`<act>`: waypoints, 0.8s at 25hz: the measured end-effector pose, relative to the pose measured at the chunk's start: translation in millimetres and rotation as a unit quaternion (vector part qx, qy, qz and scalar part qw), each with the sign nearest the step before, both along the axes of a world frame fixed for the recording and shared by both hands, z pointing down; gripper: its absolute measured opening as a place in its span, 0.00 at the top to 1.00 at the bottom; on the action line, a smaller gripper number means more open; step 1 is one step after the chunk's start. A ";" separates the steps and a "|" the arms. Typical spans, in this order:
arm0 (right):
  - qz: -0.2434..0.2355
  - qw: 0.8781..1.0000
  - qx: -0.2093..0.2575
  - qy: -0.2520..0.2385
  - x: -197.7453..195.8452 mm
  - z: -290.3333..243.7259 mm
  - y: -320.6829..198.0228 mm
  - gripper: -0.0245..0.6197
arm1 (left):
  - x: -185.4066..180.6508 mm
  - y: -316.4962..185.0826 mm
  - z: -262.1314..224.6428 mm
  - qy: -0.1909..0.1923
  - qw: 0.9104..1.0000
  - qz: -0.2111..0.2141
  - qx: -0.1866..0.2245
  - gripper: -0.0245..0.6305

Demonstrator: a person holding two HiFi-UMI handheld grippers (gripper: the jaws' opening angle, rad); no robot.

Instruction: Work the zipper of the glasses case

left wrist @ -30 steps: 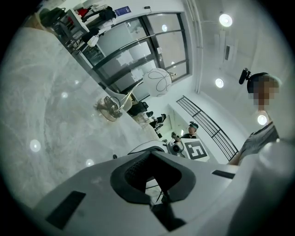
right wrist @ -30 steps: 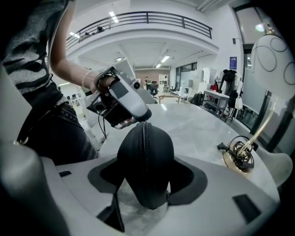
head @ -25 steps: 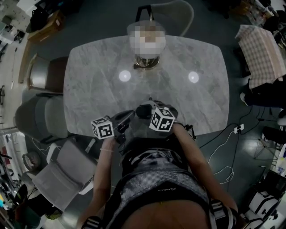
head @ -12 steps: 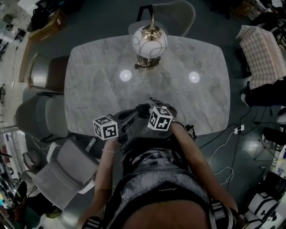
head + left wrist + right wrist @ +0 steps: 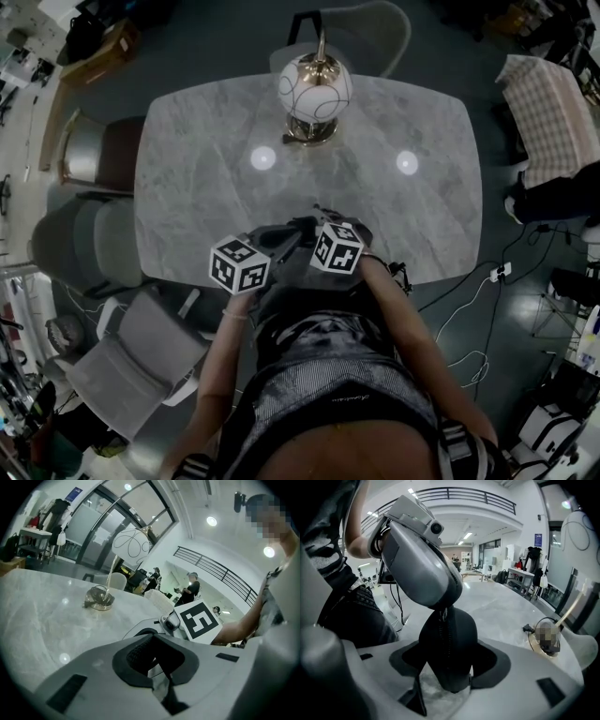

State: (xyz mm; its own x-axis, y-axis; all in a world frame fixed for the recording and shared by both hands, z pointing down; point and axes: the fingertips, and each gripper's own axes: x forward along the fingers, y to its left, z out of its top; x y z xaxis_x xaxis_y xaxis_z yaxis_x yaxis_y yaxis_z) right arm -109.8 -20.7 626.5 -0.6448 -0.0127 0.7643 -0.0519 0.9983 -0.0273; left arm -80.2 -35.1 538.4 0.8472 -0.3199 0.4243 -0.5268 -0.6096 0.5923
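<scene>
Obs.: the glasses case [image 5: 450, 634] is sitting at the 6 o'clock edge of the tabletop [image 5: 206, 187], directly in front of the person, with the lamp [image 5: 314, 92] well apart at 12 o'clock. Whether the case is touching the marble or hanging just above it, I cannot tell.

Right gripper [image 5: 447, 663]: its fingers are standing fairly wide and clamping the rounded end of the case from both sides, with the zipper [image 5: 440, 641] facing the camera and running up the middle.

Left gripper [image 5: 158, 670]: its fingers are pinching fully together at the 12 o'clock end of the case as the right gripper view shows it, apparently on the zipper pull [image 5: 440, 614] (a small pale tab is all that is showing).

Handling, judged: the case is looking light, dark and fabric-covered, with a semi-stiff shell that is likely to flex under a hard squeeze. Hold is best on the shell flanks, clear of the teeth. The pull is thin and probably slick, so it is needing a deep pinch and a draw along the track. The curved end is where binding is most likely.
</scene>
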 end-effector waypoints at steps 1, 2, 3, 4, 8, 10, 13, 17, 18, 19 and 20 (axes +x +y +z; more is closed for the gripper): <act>0.000 1.000 -0.001 -0.001 0.8 -0.1 -0.4 0.49 | 1.7 -0.4 0.0 -0.002 1.000 0.003 0.001 0.95; 0.001 1.000 -0.002 -0.001 1.7 -0.1 -0.5 0.49 | 3.2 -0.7 0.0 -0.002 1.000 0.004 0.001 0.95; 0.002 1.000 -0.003 -0.003 2.5 -0.3 -0.6 0.49 | 4.4 -0.9 0.0 -0.003 1.000 0.005 0.002 0.95; 0.004 1.000 -0.005 -0.005 3.0 -0.7 -1.0 0.49 | 5.4 -1.3 -0.2 -0.005 1.000 0.005 0.003 0.95; 0.020 1.000 -0.008 -0.020 5.9 -3.3 -3.0 0.49 | 9.5 -2.4 -1.9 -0.005 1.000 0.004 0.010 0.95; 0.027 0.999 -0.006 -0.028 7.1 -4.4 -2.8 0.49 | 12.1 -1.2 -2.5 -0.003 1.000 0.007 0.013 0.95; 0.039 0.998 -0.008 -0.041 10.3 -4.7 -4.5 0.49 | 17.5 -1.3 -3.5 0.001 1.000 0.015 0.025 0.95; 0.048 0.996 -0.017 -0.067 14.1 -7.9 -8.2 0.49 | 18.8 -8.9 -9.5 -0.006 0.996 0.001 0.084 0.94; 0.050 0.996 -0.021 -0.073 15.0 -9.4 -8.9 0.49 | 16.4 -11.3 -10.4 -0.011 0.995 -0.009 0.097 0.94; 0.054 0.995 -0.026 -0.078 16.0 -11.2 -10.0 0.49 | 14.1 -12.3 -10.4 -0.016 0.994 -0.015 0.108 0.90; 0.060 0.994 -0.031 -0.083 17.1 -12.7 -11.4 0.49 | 12.4 -11.6 -9.7 -0.021 0.993 -0.017 0.116 0.79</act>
